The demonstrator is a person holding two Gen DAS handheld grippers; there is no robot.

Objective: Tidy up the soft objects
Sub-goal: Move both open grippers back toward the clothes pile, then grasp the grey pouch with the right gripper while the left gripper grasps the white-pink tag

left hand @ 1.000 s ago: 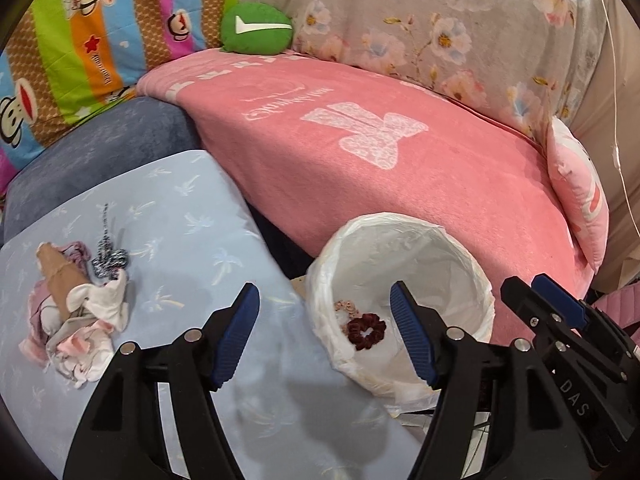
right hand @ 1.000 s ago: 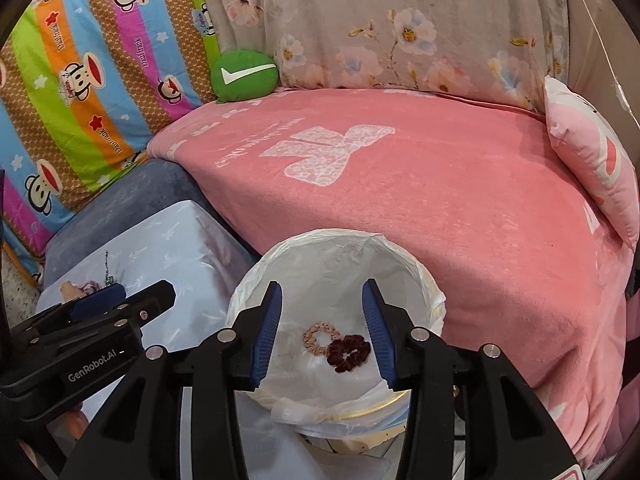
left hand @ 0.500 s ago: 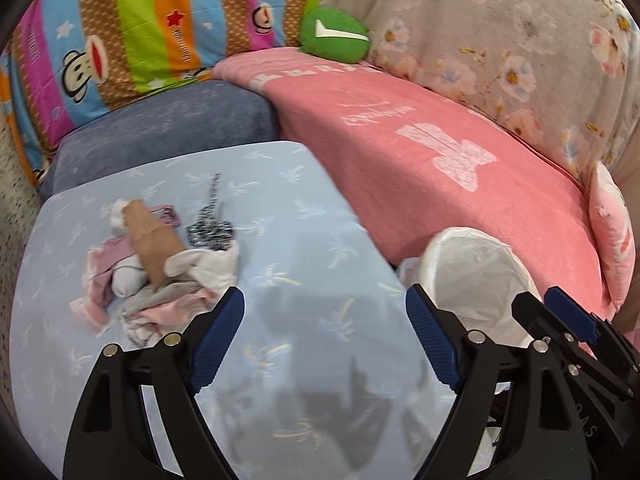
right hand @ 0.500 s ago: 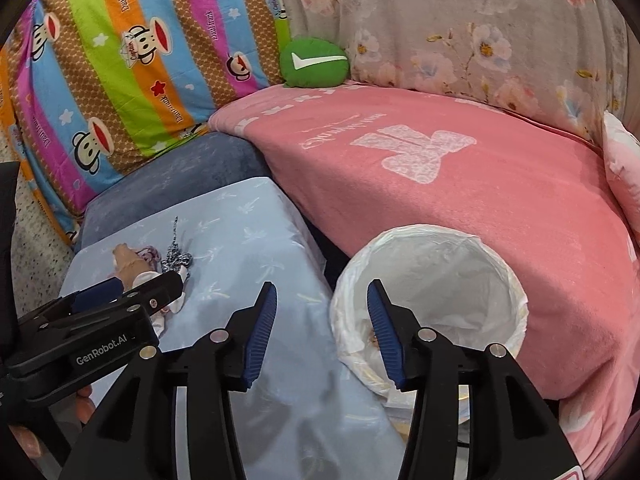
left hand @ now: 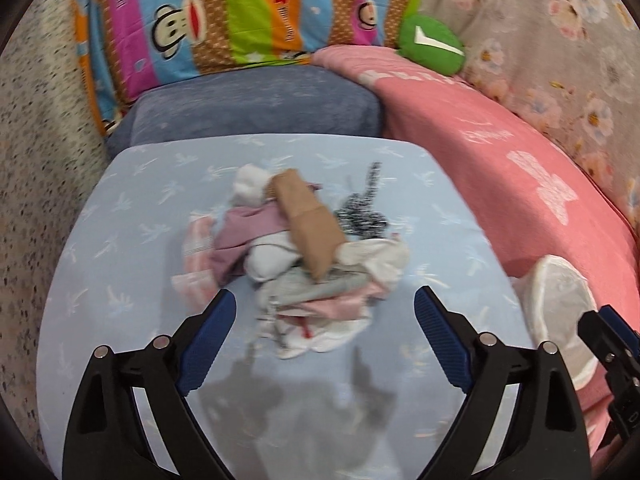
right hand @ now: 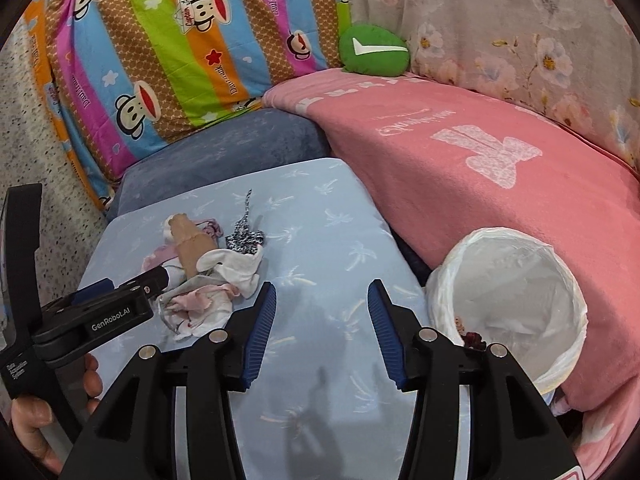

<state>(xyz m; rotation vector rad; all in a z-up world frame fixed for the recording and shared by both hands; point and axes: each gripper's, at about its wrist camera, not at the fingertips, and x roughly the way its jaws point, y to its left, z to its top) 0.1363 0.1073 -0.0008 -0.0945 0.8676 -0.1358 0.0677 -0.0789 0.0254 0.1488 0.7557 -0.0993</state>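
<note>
"GenRobot.AI" on left gripper (right hand: 154,280); "Paul Frank", "Captain" on striped monkey-print cover (right hand: 192,40) (pink blanket lettering unreadable).

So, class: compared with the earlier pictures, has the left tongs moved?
Yes. The left tongs, jaws opening and empty, has swung from over the lined bin to the pile of small clothes on the blue cushion.

Both wrist views are angled down over the blue worktop (left hand: 132,240); the sock pile (left hand: 296,252) is seen closer from the left, shared by both.
</note>
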